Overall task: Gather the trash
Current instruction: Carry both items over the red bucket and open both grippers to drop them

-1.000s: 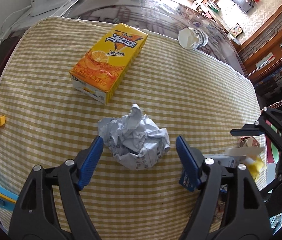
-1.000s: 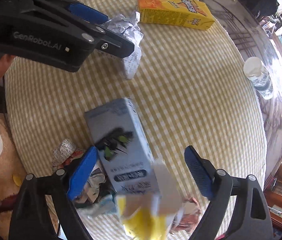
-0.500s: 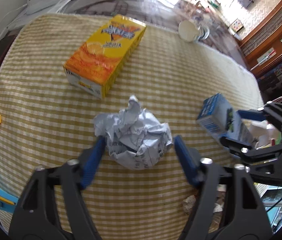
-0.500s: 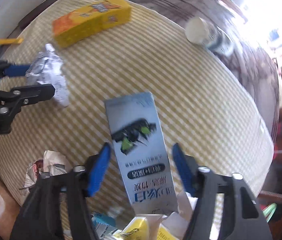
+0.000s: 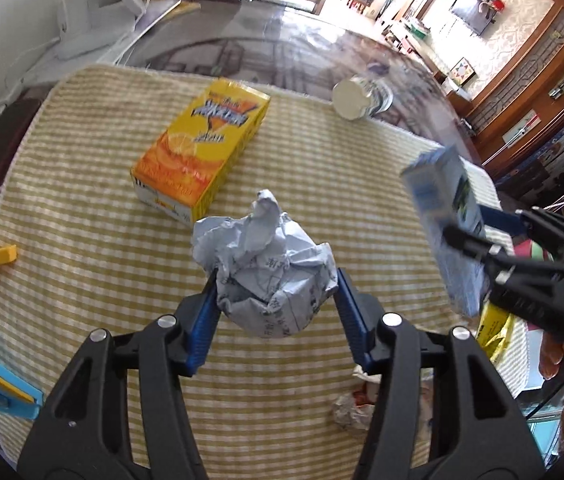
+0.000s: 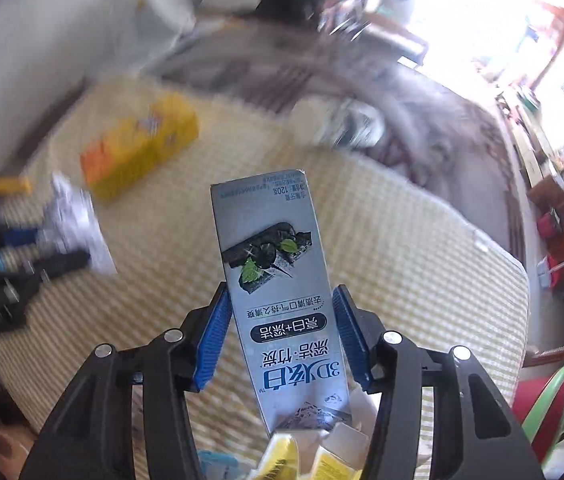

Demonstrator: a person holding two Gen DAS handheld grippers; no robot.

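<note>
Checked cloth (image 5: 94,240) on worktop, orange drink carton (image 5: 202,152) lying flat: my left fingers (image 5: 276,316) closing on crumpled paper ball (image 5: 266,268), my right fingers (image 6: 282,336) closing on grey toothpaste box (image 6: 278,280), lifted clear

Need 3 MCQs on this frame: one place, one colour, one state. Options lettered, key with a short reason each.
1. Where does the yellow drink carton lie?
A. on the checked cloth, beyond the paper ball
B. in the right gripper
C. on the floor

2. What colour are the gripper pads?
A. red
B. blue
C. green

3. What sits between the left gripper's closing jaws?
A. the crumpled paper ball
B. the white cup
C. nothing

Key: 1 A, it lies flat on the cloth past the ball. 2 B, blue ribbed pads show in both wrist views. 3 A, the pads flank and touch the ball; the right gripper clasps the grey toothpaste box.
</note>
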